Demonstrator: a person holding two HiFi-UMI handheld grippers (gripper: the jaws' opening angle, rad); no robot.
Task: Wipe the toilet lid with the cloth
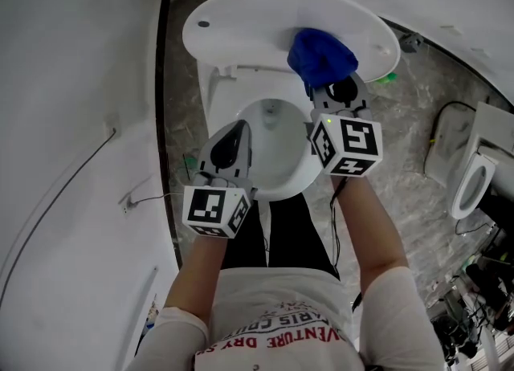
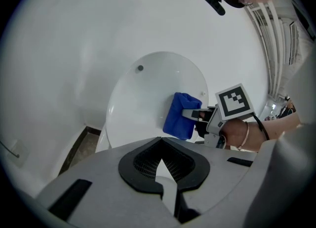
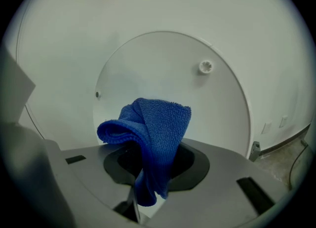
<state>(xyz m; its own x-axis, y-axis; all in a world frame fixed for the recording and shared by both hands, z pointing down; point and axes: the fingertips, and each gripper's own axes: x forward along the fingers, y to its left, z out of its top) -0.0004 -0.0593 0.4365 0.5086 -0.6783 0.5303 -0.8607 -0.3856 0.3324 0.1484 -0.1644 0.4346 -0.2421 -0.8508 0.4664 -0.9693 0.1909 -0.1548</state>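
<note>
Right tongs (image 1: 336, 92) clamp the blue cloth (image 1: 321, 55), which is bunched just past their tips and looks pressed on the raised toilet lid (image 1: 241, 20). Left tongs (image 1: 234, 132) are closed and empty, low over the bowl (image 1: 293, 181), well short of the lid. Wiping seems under way. Covered area can't be told, and most of the lid is likely left.

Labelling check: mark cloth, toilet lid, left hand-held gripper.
cloth (image 3: 158, 123), right gripper view, middle of the fold.
toilet lid (image 1: 241, 28), head view, bare surface left of cloth.
left hand-held gripper (image 1: 238, 130), head view, between fingertips.
</note>
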